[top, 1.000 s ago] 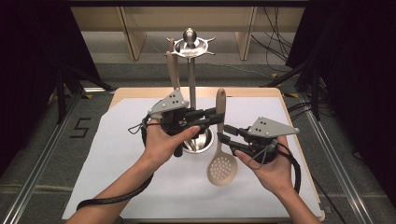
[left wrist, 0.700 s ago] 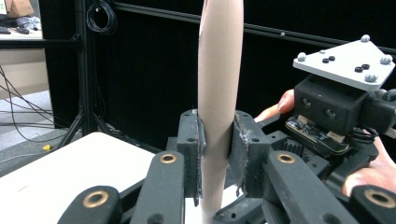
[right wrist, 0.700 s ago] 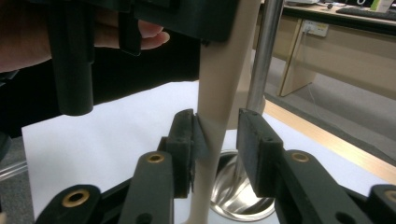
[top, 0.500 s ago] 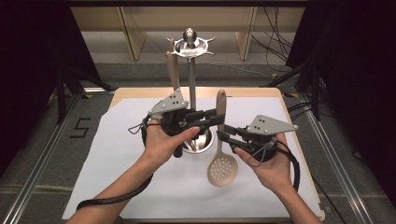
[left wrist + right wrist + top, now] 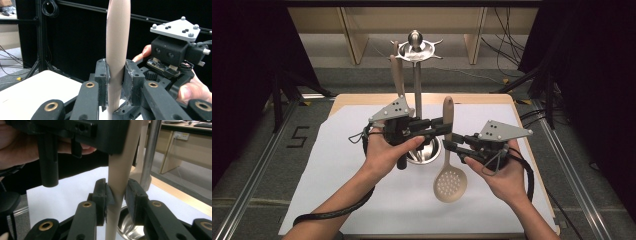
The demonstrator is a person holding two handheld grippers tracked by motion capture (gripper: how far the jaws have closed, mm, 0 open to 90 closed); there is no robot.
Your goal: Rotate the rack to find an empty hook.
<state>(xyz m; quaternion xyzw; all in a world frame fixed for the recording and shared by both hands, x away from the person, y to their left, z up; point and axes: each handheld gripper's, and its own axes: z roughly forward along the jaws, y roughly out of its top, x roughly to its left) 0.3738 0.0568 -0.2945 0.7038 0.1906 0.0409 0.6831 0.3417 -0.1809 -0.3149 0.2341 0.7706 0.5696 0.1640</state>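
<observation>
Left fingers: the left gripper point(image 5: 439, 126) is clamped on the handle of the slotted spoon point(image 5: 450, 175); in the left gripper view both pads point(image 5: 106, 80) press the handle's sides.
Right fingers: the right gripper point(image 5: 451, 142) has the same handle between its fingers, lower down; in the right gripper view the left pad point(image 5: 108, 197) touches the handle while the right one stands a little off it. They have just been opening, so this is a loose straddle and not a firm clamp.
Spoon: beige, held upright in the air, handle up and perforated bowl down, its bowl hanging in front of the counter's white sheet point(image 5: 337, 165).
Hands: the left hand point(image 5: 387, 150) comes in from the lower left, the right hand point(image 5: 502, 172) from the lower right; the two grippers point toward each other and meet at the handle.
Rack: a metal utensil stand point(image 5: 416, 90) rises just behind the spoon, its round base point(image 5: 424, 152) beside the left gripper; another beige utensil point(image 5: 397, 72) hangs from its top.
Counter: the counter point(image 5: 362, 98) is pale wood, under the sheet.
</observation>
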